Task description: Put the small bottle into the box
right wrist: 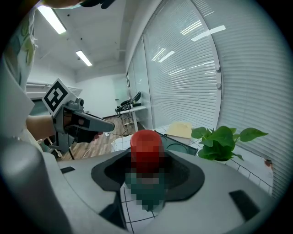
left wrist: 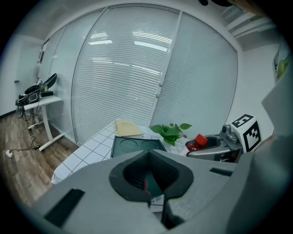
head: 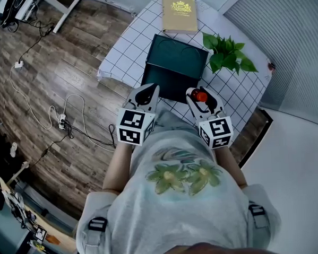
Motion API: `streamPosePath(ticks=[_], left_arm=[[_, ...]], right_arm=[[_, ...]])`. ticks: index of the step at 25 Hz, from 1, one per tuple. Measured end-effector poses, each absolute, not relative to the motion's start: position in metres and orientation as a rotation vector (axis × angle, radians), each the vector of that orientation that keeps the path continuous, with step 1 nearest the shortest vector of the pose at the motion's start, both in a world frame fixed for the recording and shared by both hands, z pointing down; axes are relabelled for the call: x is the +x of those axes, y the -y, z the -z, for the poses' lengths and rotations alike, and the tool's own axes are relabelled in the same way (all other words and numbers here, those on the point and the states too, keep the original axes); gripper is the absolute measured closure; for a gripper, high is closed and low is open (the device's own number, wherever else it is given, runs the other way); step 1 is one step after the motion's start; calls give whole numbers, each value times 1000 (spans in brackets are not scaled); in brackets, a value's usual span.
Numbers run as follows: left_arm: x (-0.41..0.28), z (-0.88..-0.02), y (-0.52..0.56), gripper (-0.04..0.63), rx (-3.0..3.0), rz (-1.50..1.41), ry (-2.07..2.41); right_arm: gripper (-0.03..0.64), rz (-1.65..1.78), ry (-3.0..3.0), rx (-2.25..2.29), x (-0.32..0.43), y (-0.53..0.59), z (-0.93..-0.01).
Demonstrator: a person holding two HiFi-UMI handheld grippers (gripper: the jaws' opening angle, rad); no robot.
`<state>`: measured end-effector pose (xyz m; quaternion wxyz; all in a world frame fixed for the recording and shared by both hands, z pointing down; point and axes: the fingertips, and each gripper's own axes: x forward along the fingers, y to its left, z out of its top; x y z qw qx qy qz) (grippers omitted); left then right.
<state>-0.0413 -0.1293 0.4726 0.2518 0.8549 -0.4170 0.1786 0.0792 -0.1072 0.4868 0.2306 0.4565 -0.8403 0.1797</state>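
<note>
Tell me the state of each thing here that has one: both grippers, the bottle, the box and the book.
Dark green box: open, no bottle inside.
Small red-capped bottle: gripped, outside the box.
Right gripper: fingers shut on the bottle.
Left gripper: fingers shut, empty.
Yellow hardcover book: closed, lying flat.

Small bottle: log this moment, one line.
right tongs: shut on small bottle | left tongs: shut, empty | box: open, bottle not inside
</note>
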Motion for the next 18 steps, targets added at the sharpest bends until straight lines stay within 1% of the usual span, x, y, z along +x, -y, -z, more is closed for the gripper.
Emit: streamPosePath(ticks=[18], left_arm=[[-37, -483, 137, 589, 2308, -498, 1111]], right_arm=[[399, -500, 2289, 1203, 79, 112, -507]])
